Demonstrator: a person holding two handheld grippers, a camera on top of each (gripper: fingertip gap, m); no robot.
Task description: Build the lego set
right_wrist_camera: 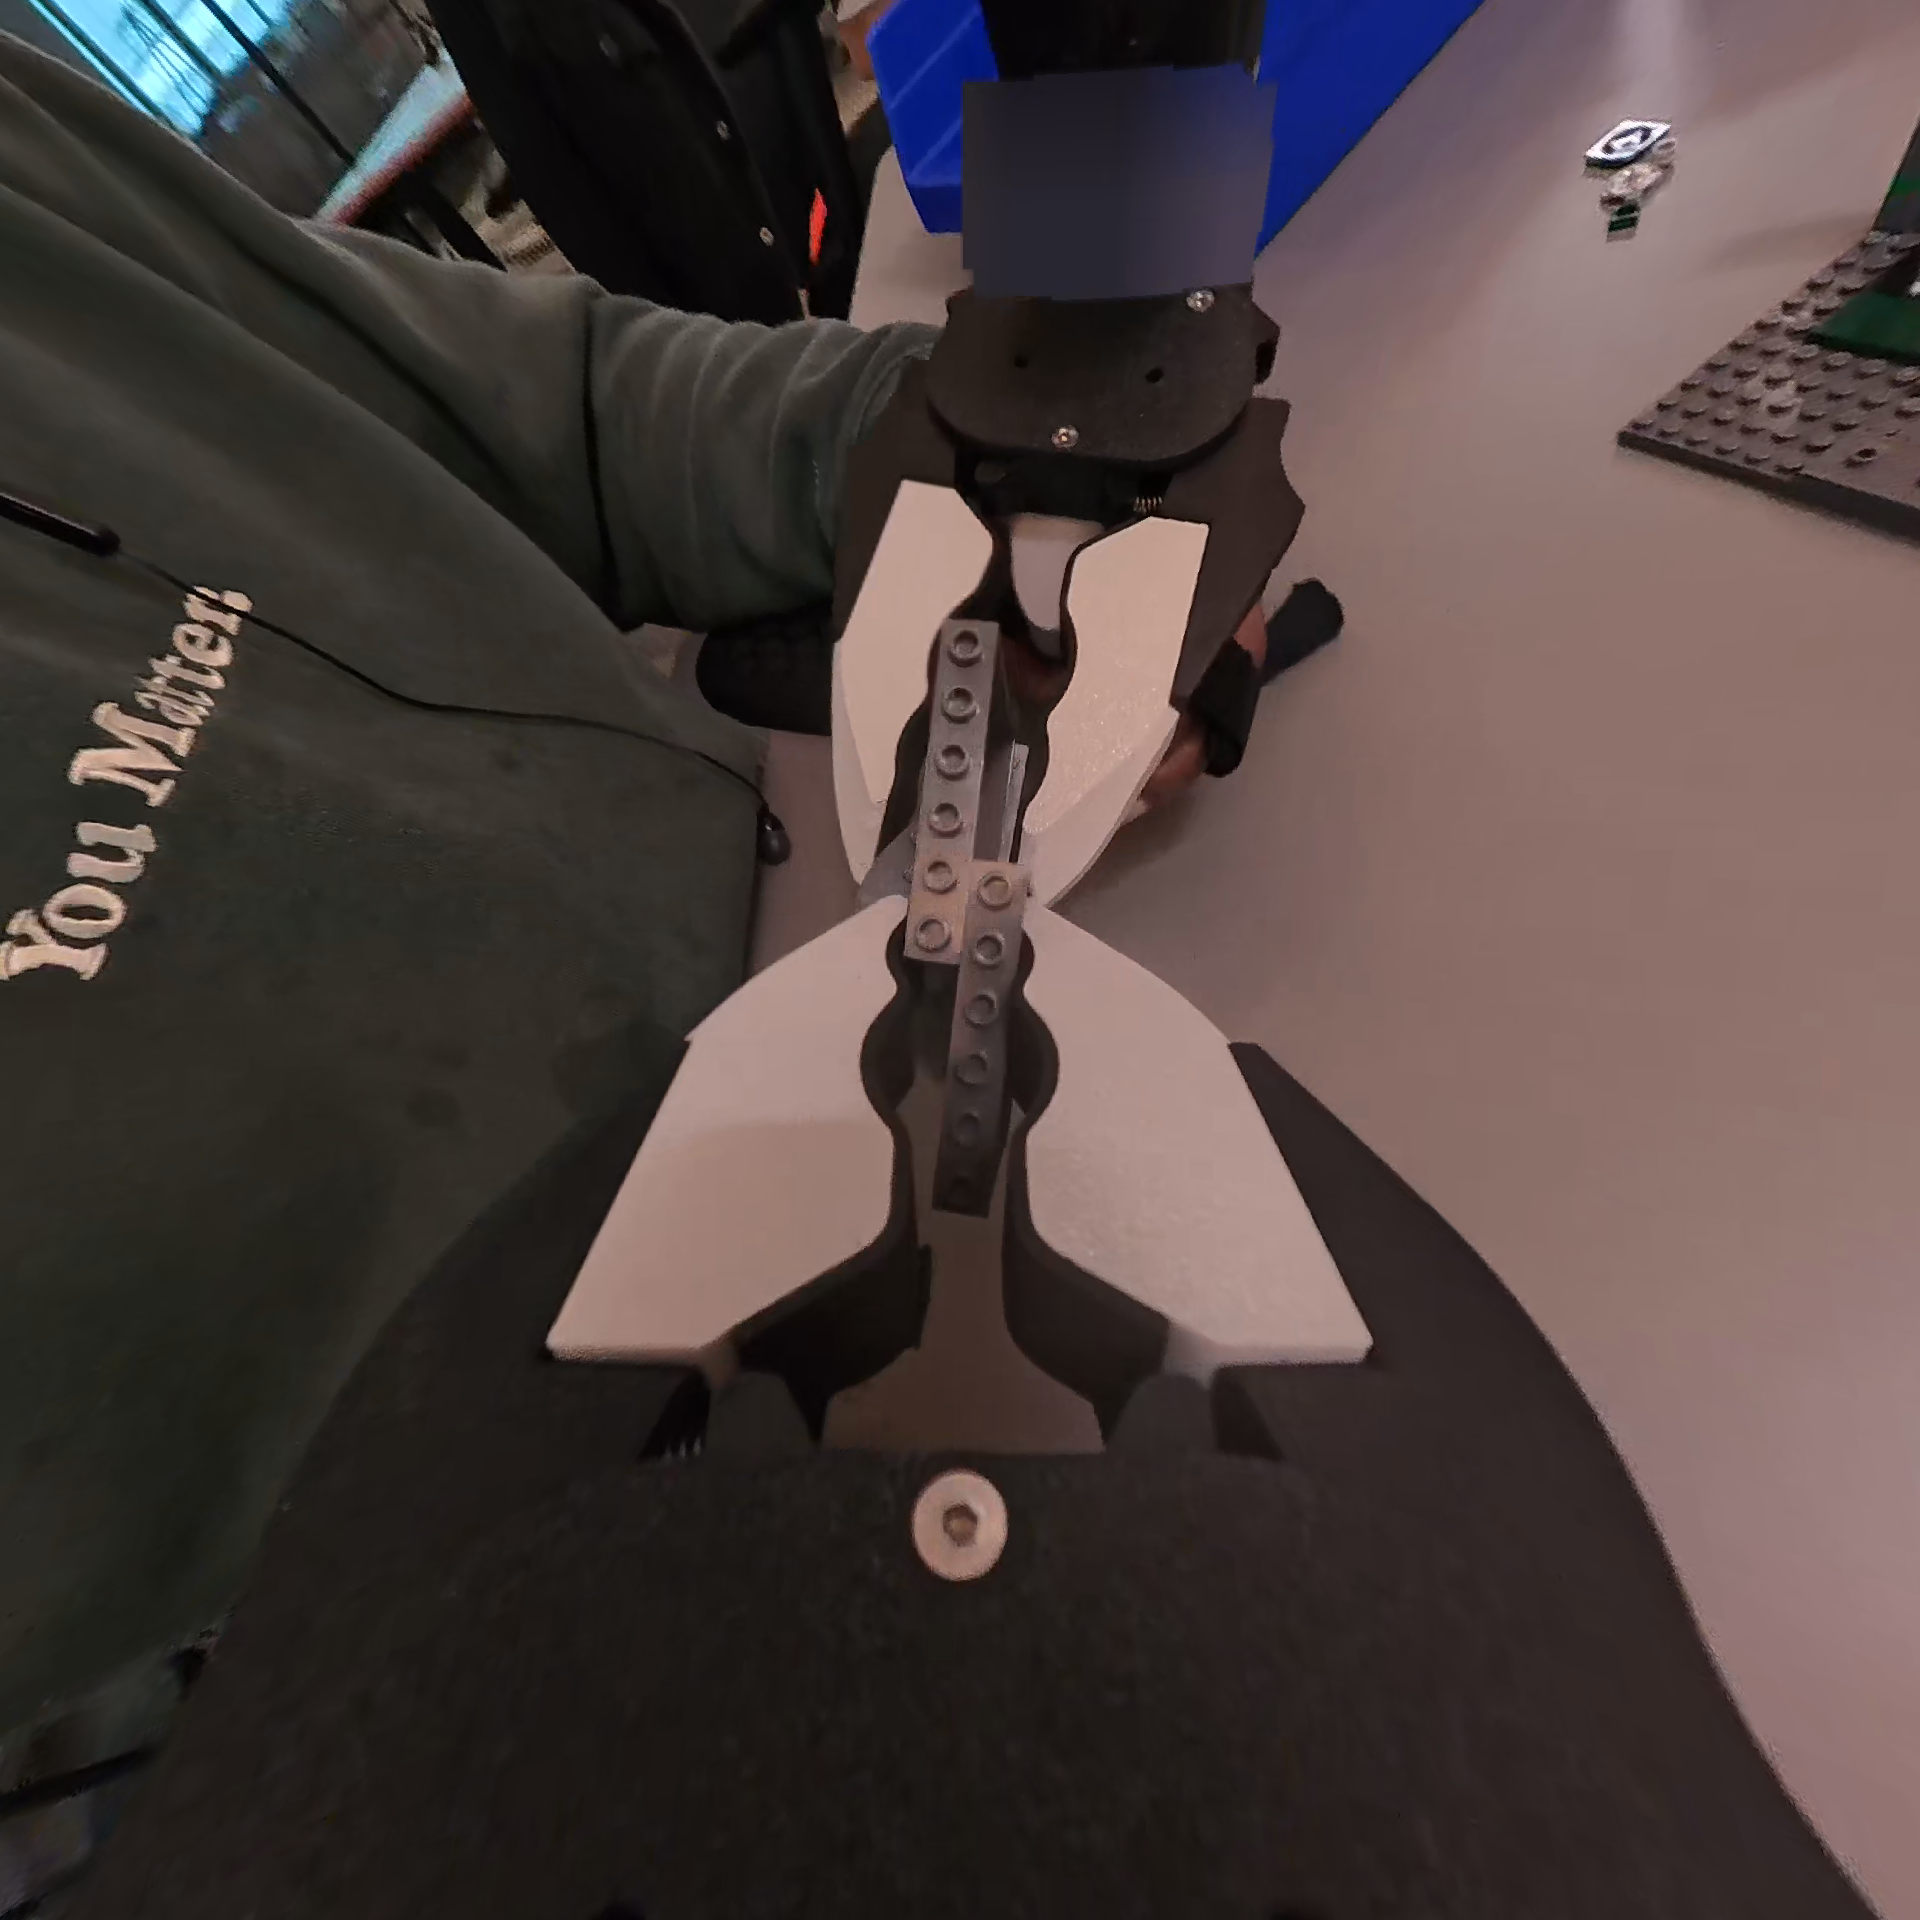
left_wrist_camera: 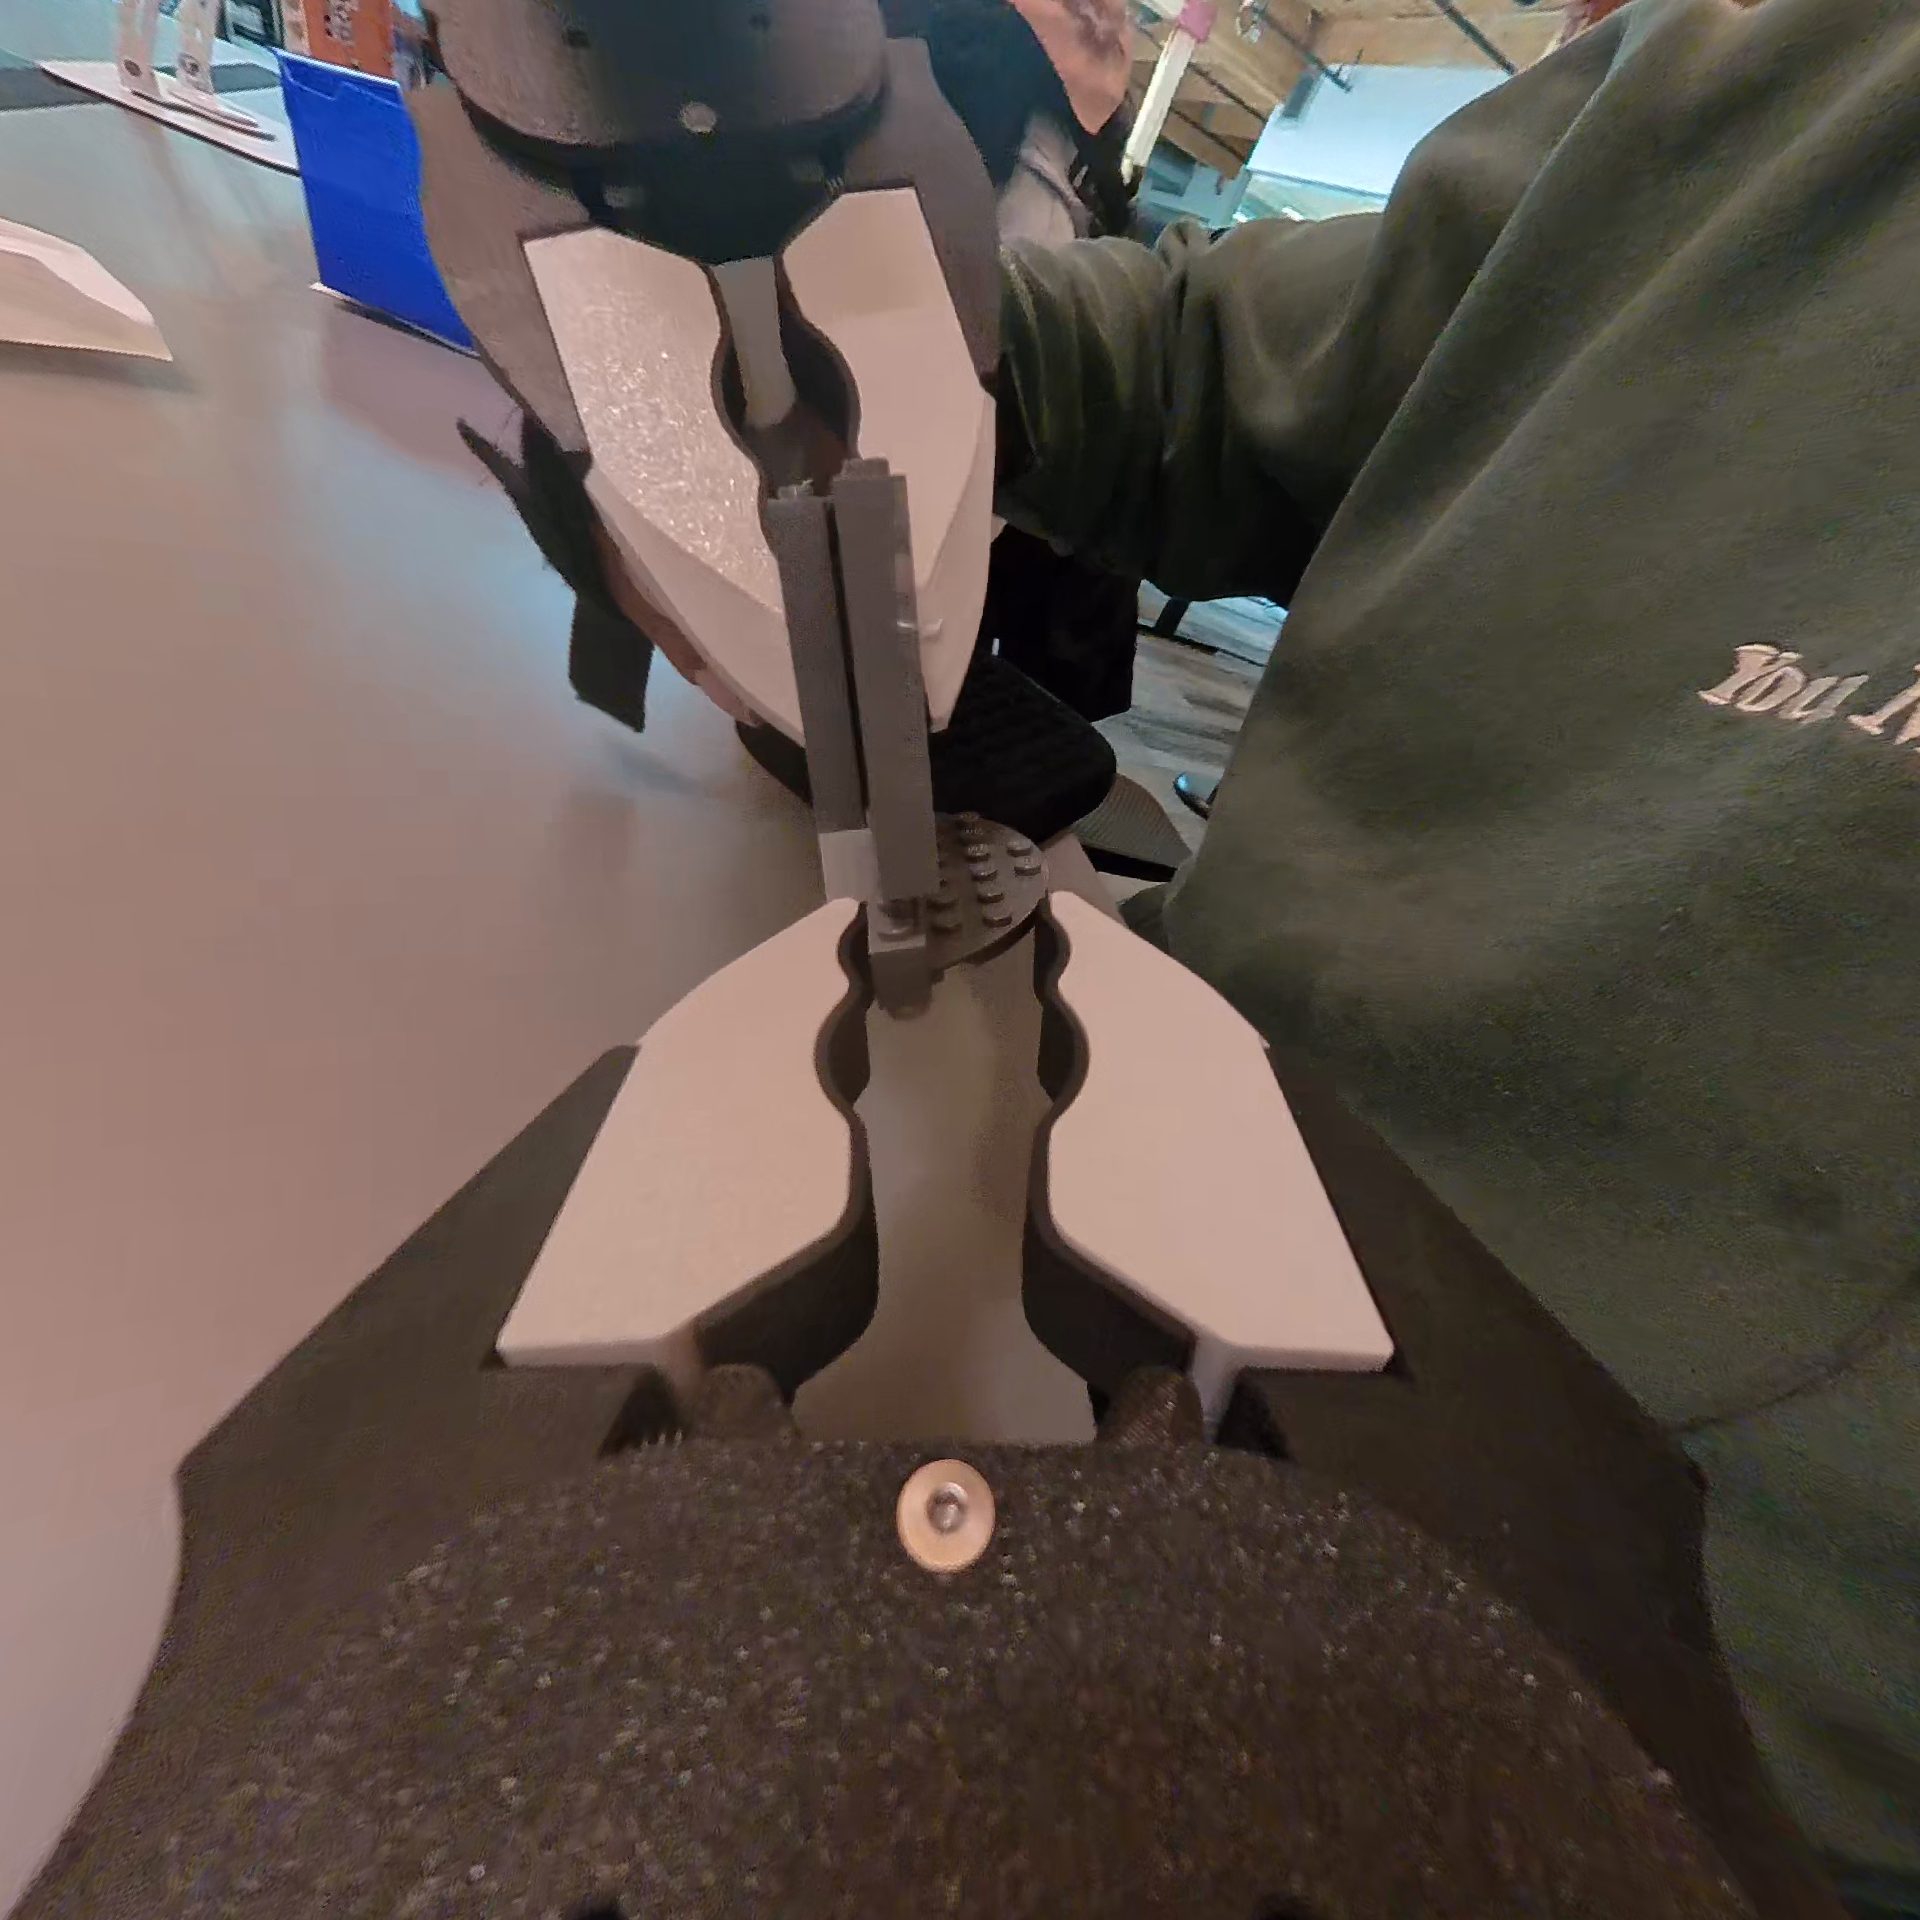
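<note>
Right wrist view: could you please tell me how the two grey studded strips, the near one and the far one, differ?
The near strip is gripped by the right tool, the far strip by the left tool opposite. The near strip lies slightly right of the far strip, their ends overlapping side by side. The near strip darkens toward the camera; the far strip is evenly lit. Both are grey, with one row of studs.
</note>
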